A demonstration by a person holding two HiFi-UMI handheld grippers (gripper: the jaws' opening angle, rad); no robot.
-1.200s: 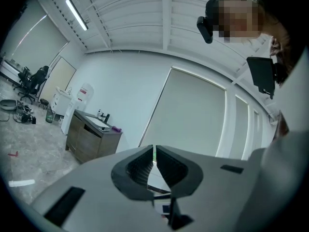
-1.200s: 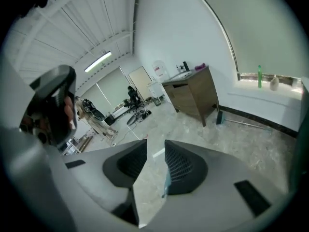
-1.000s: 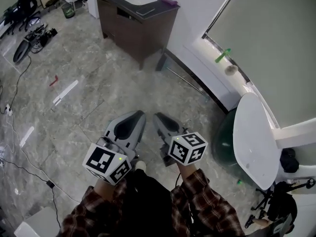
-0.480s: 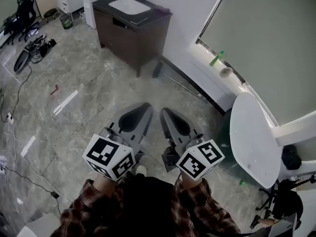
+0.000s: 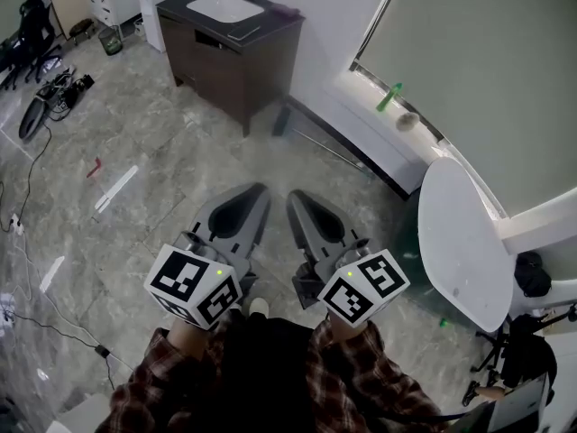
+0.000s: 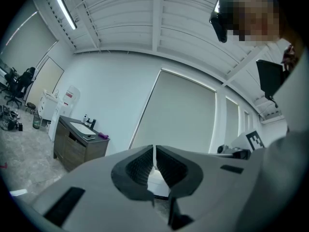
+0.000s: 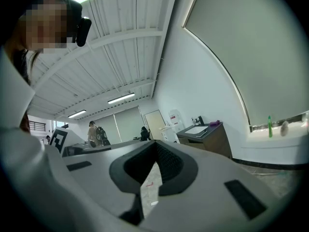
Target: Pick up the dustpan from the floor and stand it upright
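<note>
Head view: dark long-handled dustpan (image 5: pixel 283 121), as judged, lying on grey marbled floor (image 5: pixel 162 142) at corner foot of dark brown vanity cabinet (image 5: pixel 270 66), thin handle trailing away from cabinet along wall base. Left gripper (image 5: pixel 256 190) and right gripper (image 5: pixel 297 198) held well short of cabinet, jaws pressed together, nothing gripped. Step judged: approach not begun. Next move calls for jaws opened and lowered onto handle.

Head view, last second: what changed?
Both grippers rose toward the head camera, the right gripper more than the left gripper. The right one's marker cube swung outward to the right. Nothing gripped or released: both are shut and empty. The vanity cabinet stayed put.
</note>
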